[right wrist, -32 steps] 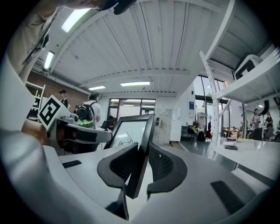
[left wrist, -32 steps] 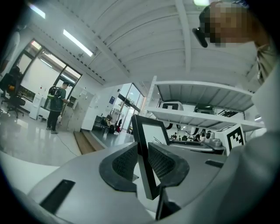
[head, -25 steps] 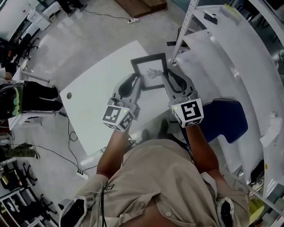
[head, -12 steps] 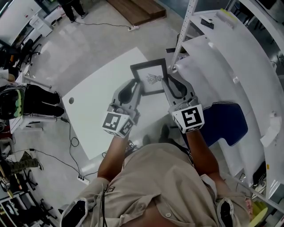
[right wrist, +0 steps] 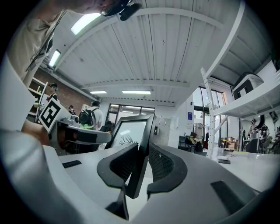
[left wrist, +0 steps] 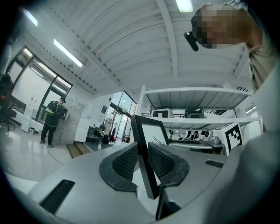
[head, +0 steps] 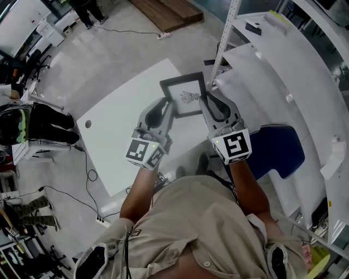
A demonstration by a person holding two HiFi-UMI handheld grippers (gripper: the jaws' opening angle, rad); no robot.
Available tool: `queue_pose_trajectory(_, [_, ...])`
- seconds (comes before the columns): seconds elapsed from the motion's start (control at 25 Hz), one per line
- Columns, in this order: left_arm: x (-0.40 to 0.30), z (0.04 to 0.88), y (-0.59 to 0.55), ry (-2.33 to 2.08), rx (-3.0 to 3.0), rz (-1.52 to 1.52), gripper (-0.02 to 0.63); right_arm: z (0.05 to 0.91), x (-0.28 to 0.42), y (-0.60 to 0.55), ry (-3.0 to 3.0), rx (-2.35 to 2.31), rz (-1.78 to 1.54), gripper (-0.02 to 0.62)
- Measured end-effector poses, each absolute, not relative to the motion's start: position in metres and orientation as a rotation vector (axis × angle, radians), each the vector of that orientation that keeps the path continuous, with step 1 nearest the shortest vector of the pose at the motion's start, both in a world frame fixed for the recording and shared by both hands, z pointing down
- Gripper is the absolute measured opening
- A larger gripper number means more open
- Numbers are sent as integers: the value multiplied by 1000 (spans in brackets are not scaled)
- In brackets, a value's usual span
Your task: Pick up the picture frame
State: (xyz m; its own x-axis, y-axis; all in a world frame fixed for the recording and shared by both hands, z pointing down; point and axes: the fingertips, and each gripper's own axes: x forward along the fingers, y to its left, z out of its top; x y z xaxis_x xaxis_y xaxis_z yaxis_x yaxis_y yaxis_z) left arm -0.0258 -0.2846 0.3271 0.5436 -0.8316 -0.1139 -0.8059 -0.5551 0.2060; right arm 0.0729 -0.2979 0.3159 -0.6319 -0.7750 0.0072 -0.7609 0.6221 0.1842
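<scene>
The frame [head: 184, 95] is held up from both sides, and it is seen over the far corner of the table [head: 117, 133]. Whether it touches the table cannot be told. It has a dark rim, and a small dark drawing [head: 188, 94] on white is seen inside it. Its left side is pinched by the left gripper [head: 165, 107]. In the left gripper view, the dark rim of the frame [left wrist: 153, 133] is seen squeezed between the two jaws of that gripper [left wrist: 142, 159]. Its right side is pinched by the right gripper [head: 209, 103]. In the right gripper view, the frame [right wrist: 131, 131] is seen gripped the same way by that gripper [right wrist: 141, 162], with a jaw pressed on each face. Both grippers are held over the far part of the table. A white shelf [head: 272, 71] is seen just right of the table, and a blue chair [head: 278, 148] is seen at the table's near right side. A wooden board [head: 170, 10] is seen on the floor beyond the table. Cables [head: 82, 169] are seen on the floor to the left of the table.
</scene>
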Motion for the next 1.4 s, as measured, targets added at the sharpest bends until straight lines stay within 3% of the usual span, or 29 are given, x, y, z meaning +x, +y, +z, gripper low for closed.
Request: queue_pose_trajectory(1.4, [-19, 337, -268, -1461, 2611, -263, 80, 326, 79, -285, -2759, 1259, -225, 84])
